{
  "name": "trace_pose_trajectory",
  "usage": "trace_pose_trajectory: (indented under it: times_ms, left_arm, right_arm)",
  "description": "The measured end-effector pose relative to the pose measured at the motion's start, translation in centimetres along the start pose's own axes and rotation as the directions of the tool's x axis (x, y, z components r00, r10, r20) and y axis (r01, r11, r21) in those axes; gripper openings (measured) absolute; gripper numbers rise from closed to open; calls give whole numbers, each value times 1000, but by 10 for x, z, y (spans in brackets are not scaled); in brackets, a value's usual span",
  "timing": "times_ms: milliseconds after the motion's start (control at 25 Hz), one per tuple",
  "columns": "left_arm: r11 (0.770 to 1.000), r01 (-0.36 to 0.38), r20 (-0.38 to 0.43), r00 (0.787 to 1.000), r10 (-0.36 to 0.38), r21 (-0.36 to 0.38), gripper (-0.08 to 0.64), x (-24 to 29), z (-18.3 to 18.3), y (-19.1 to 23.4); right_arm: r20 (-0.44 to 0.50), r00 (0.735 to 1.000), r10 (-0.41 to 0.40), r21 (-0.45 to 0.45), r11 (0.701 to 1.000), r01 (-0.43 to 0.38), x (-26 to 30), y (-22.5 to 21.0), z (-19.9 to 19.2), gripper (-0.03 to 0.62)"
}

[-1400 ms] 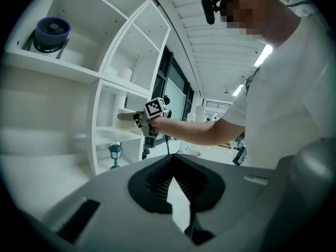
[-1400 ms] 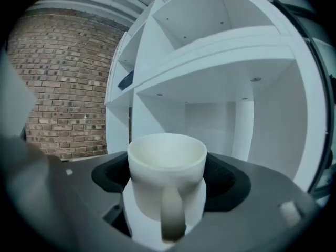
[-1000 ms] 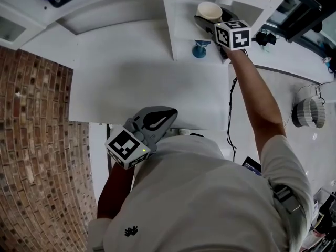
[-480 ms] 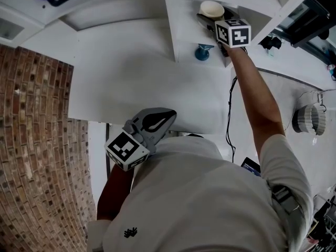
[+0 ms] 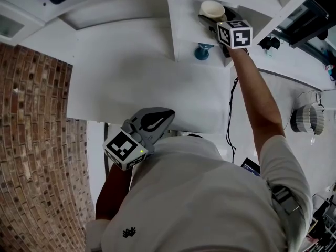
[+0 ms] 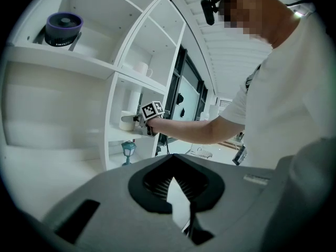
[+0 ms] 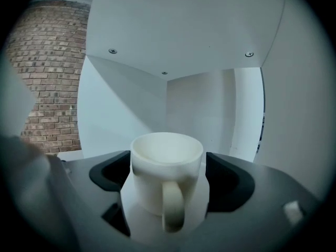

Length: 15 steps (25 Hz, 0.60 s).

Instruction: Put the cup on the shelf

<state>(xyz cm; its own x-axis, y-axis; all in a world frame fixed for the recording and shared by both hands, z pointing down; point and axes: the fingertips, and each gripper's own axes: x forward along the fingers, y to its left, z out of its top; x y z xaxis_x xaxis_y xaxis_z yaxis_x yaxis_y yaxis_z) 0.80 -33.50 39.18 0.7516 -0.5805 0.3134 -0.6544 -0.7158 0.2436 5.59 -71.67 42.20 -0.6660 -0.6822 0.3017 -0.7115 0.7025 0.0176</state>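
Right gripper [image 5: 214, 20] reaches into a shelf [image 5: 184, 33] compartment at upper centre: board close overhead, walls near either side, front open. Cup [image 7: 166, 167] stands upright on the shelf board between the jaws, handle toward the camera. The jaws have just been opening and stand wide, not pressing it. Left gripper [image 6: 173, 161], lower left of the head view, is closed on nothing.

We can read no words or numbers anywhere. Only black-and-white square patterns show, on the cube [image 5: 125, 148] of the left gripper [image 5: 157, 118] at lower left and the cube [image 5: 234, 34] of the right gripper [image 5: 209, 16] at upper right. A small black emblem [image 5: 129, 231] marks the shirt [image 5: 210, 203].
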Motion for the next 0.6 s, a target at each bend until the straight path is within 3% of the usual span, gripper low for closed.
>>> trace_pose_trajectory:
  times_ms: [600]
  left_arm:
    - [998,57,-2,998,-57,29,5,-32,-12,-16]
  right_arm:
    - [6,995,-101,38,994,101,-56,16,-14,408]
